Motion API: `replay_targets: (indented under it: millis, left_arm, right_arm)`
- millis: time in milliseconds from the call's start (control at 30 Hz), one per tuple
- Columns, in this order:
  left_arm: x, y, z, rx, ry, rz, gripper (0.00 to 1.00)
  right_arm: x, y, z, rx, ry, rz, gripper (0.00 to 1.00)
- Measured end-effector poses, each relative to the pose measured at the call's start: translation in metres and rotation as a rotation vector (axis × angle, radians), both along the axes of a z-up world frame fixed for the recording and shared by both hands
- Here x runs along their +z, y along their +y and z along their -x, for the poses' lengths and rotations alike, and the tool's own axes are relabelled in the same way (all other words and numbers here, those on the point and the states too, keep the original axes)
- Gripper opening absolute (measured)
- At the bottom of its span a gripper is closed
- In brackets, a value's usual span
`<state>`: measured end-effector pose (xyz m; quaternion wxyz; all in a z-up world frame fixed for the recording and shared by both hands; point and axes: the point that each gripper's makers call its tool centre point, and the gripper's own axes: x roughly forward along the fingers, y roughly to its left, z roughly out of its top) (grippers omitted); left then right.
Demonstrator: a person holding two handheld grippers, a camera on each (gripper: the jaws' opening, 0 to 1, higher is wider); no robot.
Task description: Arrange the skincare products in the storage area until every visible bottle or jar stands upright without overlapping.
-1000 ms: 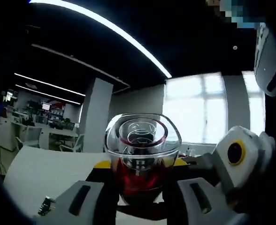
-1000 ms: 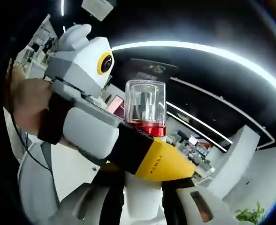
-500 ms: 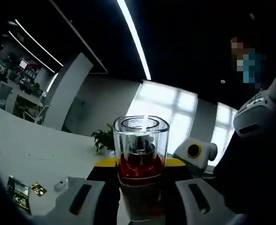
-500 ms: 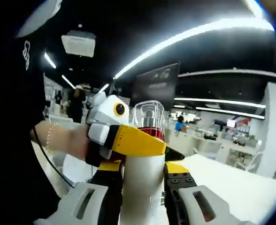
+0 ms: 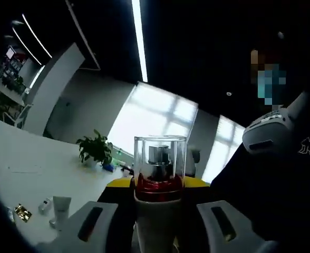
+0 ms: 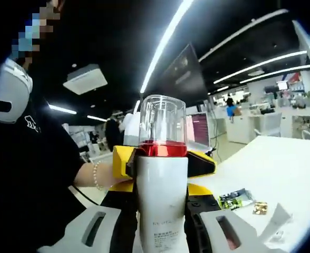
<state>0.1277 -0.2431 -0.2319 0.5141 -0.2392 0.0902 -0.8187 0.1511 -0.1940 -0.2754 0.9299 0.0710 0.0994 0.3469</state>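
Bottle (image 5: 156, 211) with clear cap and red collar clamped upright between jaws of left gripper (image 5: 157, 232), raised off the table (image 5: 23, 179). Same bottle (image 6: 162, 195) likewise pinched by right gripper (image 6: 163, 232), left gripper's yellow jaws (image 6: 200, 162) closed on its neck. Tube (image 5: 61, 206) and sachets (image 6: 236, 198) loose near table edge.

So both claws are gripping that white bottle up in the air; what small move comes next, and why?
Probably lower the white bottle toward the white table and stand it upright. Both the right claw and the left claw clamp it aloft, and it can't count as arranged until it's standing.
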Motion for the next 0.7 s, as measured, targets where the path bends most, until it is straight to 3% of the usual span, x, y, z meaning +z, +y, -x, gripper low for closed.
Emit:
replay_targets:
  millis: [33,133,267,400,533,700]
  left_arm:
    - [0.006,0.001,-0.003,0.002,0.002,0.031,0.27]
    - [0.011,0.003,-0.007,0.010,-0.013,0.075,0.27]
    - [0.026,0.003,-0.009,0.007,0.006,0.126,0.27]
    - [0.031,0.002,-0.009,0.000,0.006,0.144,0.27]
    - [0.032,0.000,-0.009,0.014,0.004,0.132,0.27]
    - [0.029,-0.003,-0.017,0.089,0.016,0.140,0.28]
  right_arm:
    - [0.004,-0.002,-0.002,-0.031,-0.017,0.032,0.24]
    - [0.012,-0.010,-0.006,-0.135,-0.109,0.259,0.24]
    - [0.025,-0.011,-0.005,-0.140,-0.121,0.193,0.24]
    - [0.029,-0.011,-0.004,-0.146,-0.137,0.214,0.24]
    - [0.028,-0.014,-0.007,-0.137,-0.130,0.181,0.24]
    - [0.026,-0.019,-0.013,-0.198,-0.143,0.223,0.24]
